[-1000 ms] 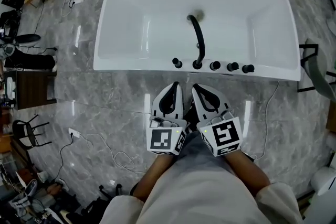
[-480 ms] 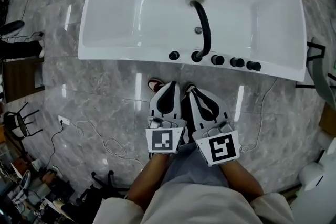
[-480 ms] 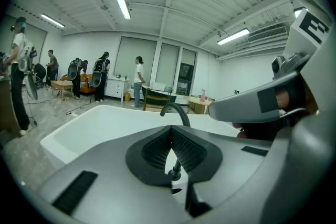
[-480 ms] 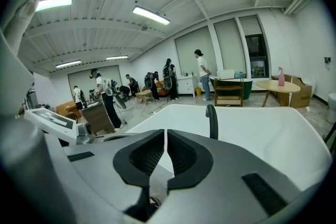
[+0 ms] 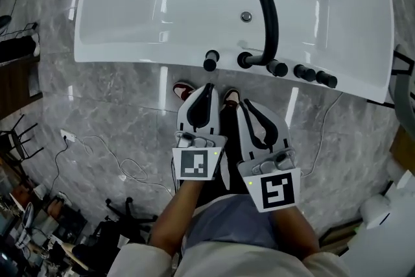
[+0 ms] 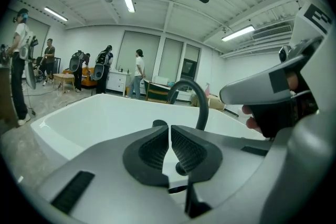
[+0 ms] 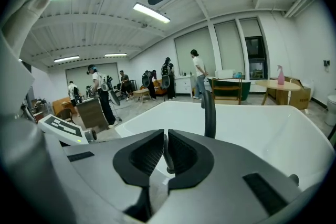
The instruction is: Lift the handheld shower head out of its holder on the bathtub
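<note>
With both pairs of jaws pressed together, the left gripper point(image 6: 169, 131) and the right gripper point(image 7: 165, 139) are carrying nothing: ribbed pads meet pad to pad, no object between them. From the head view they sit side by side, close together, tips aimed at the near rim of the white bathtub point(image 5: 130, 16) but short of it. Below them are the person's shoes point(image 5: 183, 89) and the grey marble floor point(image 5: 104, 113). Each gripper has its marker cube at the back, by the person's wrists.

On that rim there's a row of black fittings. A tall arched spout point(image 5: 269, 10) curves out over the basin, with three knobs point(image 5: 301, 72) to the right of its base. One lone upright post stands just left of it. That post looks like the handheld shower head point(image 5: 210, 61), seated in its holder, though I can't be certain. It stands apart from both grippers.

Out wider, a white cable point(image 5: 123, 168) loops across the floor on the left.
</note>
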Available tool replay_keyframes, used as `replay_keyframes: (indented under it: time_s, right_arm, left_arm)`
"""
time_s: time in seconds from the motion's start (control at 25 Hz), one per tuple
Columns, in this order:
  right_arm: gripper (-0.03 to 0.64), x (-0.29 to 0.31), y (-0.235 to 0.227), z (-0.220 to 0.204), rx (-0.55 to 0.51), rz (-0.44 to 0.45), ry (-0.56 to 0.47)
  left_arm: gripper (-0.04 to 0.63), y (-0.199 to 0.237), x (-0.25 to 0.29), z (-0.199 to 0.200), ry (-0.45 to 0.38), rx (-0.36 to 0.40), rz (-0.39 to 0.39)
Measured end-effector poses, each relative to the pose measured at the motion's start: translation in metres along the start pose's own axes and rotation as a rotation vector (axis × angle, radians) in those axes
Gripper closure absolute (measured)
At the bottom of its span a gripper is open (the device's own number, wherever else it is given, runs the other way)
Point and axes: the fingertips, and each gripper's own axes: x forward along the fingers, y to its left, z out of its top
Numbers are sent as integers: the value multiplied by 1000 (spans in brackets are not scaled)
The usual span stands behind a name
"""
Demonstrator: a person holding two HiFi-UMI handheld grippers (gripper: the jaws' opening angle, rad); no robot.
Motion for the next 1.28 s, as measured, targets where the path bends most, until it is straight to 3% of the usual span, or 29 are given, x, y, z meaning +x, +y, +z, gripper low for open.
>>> replay_keyframes:
  time_s: [0.2,0.48,0.68,1.28]
  right_arm:
    - [595,16,-19,-22,3,-15,3]
    - [595,26,-24,-45,50,-31,10]
    - [595,34,-25,-64,68,-30,31]
    - [595,37,-27,-87,81,-34,58]
  left_arm:
    - [590,12,19,-43,42,2,18]
    - [502,31,47,-78,57,17,51]
    - [486,33,64,-102,76,65,38]
    - [486,37,88,-116,36,92,53]
